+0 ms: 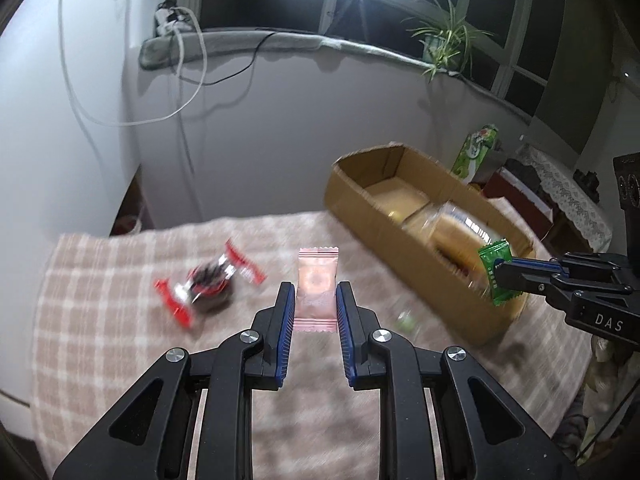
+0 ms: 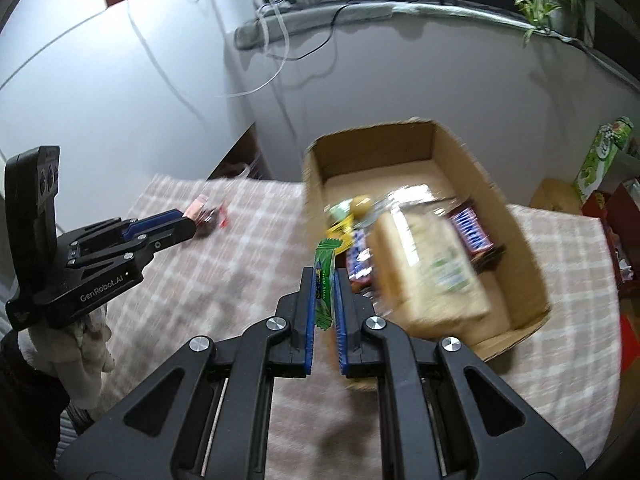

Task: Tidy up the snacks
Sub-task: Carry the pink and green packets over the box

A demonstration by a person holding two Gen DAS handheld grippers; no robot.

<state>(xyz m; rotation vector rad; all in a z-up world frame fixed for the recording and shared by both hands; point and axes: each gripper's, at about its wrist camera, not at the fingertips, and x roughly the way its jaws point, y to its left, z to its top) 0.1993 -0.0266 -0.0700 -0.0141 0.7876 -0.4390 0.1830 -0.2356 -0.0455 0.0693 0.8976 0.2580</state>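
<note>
My left gripper (image 1: 316, 292) is shut on a pink snack packet (image 1: 317, 280), held above the checked cloth (image 1: 120, 340). A red and black wrapped candy (image 1: 210, 282) lies on the cloth to the left of it. My right gripper (image 2: 325, 276) is shut on a green snack packet (image 2: 326, 276), near the front left wall of the open cardboard box (image 2: 516, 216). That box holds a large bread pack (image 2: 432, 268) and several wrapped bars. In the left wrist view the right gripper (image 1: 498, 276) shows with the green packet (image 1: 496, 270) beside the box (image 1: 360, 200).
A small green item (image 1: 406, 318) lies blurred on the cloth near the box. A green carton (image 2: 602, 156) and red boxes stand to the right behind the table. White wall, cables, a window ledge and a potted plant (image 1: 444, 44) lie behind.
</note>
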